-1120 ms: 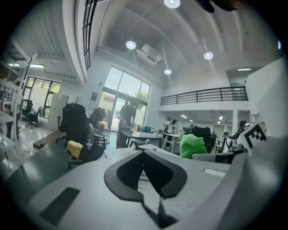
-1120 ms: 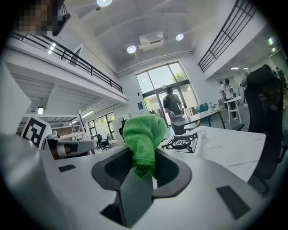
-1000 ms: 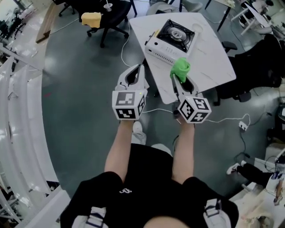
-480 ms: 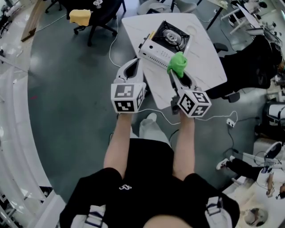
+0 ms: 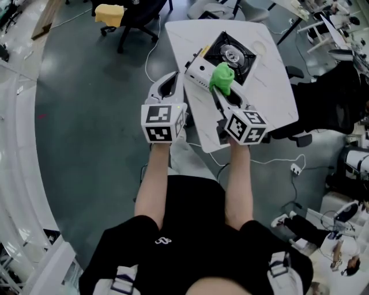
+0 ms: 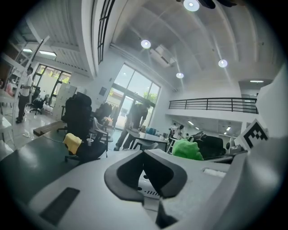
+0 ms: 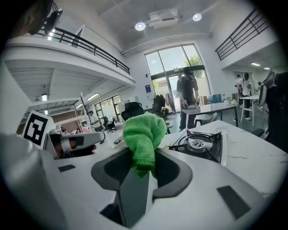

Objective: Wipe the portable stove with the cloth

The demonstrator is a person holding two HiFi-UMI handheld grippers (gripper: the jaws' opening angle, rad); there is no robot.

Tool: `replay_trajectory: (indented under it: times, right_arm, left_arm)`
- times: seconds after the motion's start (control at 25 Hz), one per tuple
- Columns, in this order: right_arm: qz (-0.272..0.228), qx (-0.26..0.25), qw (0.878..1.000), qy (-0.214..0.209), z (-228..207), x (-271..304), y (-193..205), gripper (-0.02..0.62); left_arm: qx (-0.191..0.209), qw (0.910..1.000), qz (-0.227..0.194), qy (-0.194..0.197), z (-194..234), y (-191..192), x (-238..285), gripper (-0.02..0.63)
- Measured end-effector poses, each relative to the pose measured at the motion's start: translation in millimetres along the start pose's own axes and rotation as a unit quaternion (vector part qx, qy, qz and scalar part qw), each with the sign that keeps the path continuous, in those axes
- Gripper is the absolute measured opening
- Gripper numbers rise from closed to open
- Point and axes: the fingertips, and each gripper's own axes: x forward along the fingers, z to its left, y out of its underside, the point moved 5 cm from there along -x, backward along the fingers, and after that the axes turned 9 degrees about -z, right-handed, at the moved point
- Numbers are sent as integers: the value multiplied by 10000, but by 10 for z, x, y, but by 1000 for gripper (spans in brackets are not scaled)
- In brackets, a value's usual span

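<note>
Far left, a black office chair [image 5: 135, 17] carries a soft yellow bundle [image 5: 109, 12] on the smooth grey-green floor [image 5: 86, 115], where a white cable [image 5: 149, 57] loops. The left tongs [image 5: 172, 78], moulded white plastic with dark padded tips, hang over the floor just beside the bench's edge. Their tips are pressed together with nothing between them [image 6: 144, 153].

The right tongs [image 5: 217, 92] pinch a fluffy bright green cloth [image 5: 222, 78], bunched into a knob that stands up out of the tips [image 7: 143, 164]. Seen from above, the cloth now overlaps the near white edge of the portable stove [image 5: 198, 70]; a second ago it hung over bare bench short of it. Whether it touches, I cannot tell.

The stove is a flat white box with a black top and a round metal burner under a pan grate [image 7: 200, 143]. It stands on a white, faintly marbled bench [image 5: 271, 86].

The hall is tall and white, with round ceiling lights, a railed gallery and large glazed doors [image 7: 173, 72].
</note>
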Motion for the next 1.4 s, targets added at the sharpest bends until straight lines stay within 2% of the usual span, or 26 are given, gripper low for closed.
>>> replay_trajectory:
  times: [0.24, 0.44, 0.88, 1.04, 1.4]
  right_arm:
    - [462, 370, 9982, -47, -260, 487, 164, 136]
    - [743, 680, 9947, -203, -355, 860, 399, 136]
    - [1186, 1021, 9867, -446, -303, 1464, 665, 135]
    - [1269, 1093, 9854, -309, -355, 1554, 702, 135]
    - [1278, 1192, 9846, 26, -484, 1490, 717, 129]
  left_arm:
    - [80, 9990, 423, -145, 53, 237, 334, -2]
    - [88, 9975, 603, -353, 101, 427, 565, -2]
    - [163, 9925, 919, -787, 443, 587, 703, -2]
    - [149, 9916, 922, -891, 490, 590, 717, -2]
    - [174, 9919, 1003, -756, 433, 631, 781, -2]
